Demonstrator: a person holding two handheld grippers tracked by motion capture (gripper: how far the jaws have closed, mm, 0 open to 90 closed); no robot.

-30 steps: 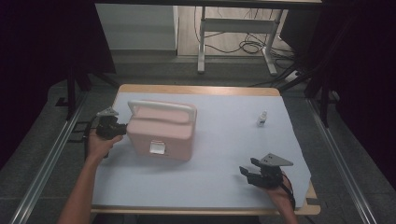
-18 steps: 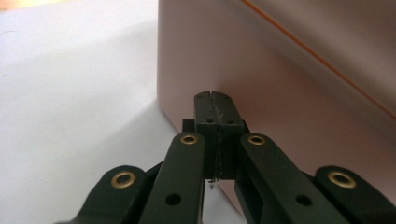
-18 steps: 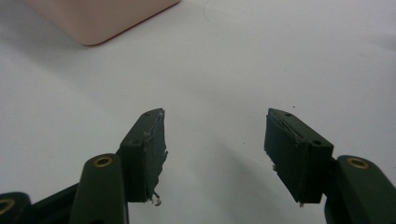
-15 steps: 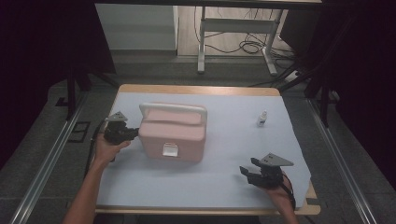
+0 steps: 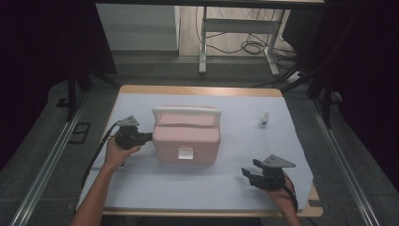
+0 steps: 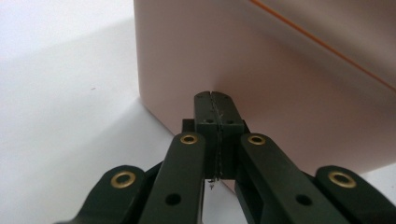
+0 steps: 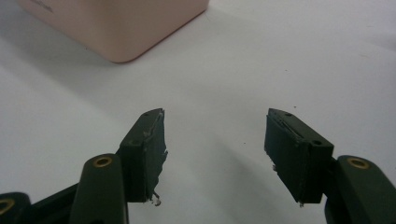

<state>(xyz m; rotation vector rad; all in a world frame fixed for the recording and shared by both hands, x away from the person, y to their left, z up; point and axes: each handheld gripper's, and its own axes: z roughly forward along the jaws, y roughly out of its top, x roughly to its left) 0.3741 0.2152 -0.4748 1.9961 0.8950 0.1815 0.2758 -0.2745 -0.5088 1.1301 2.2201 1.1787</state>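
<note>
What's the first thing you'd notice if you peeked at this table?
The big pink box with a white handle, sitting in the middle of the white table. The left gripper, jaws shut together, has its tip right against the box's left side, while the right gripper rests open near the front right edge. A tiny bottle stands alone toward the far right.

Pink box (image 5: 187, 139) with white handle sits mid-desk (image 5: 226, 188) on the white cover. Left hand-held gripper (image 5: 147, 137) tips against the box's left side, jaws together. Right hand-held gripper (image 5: 248, 168) near the front right edge, jaws apart, nothing between. Small bottle (image 5: 264, 119) upright, right of box.
</note>
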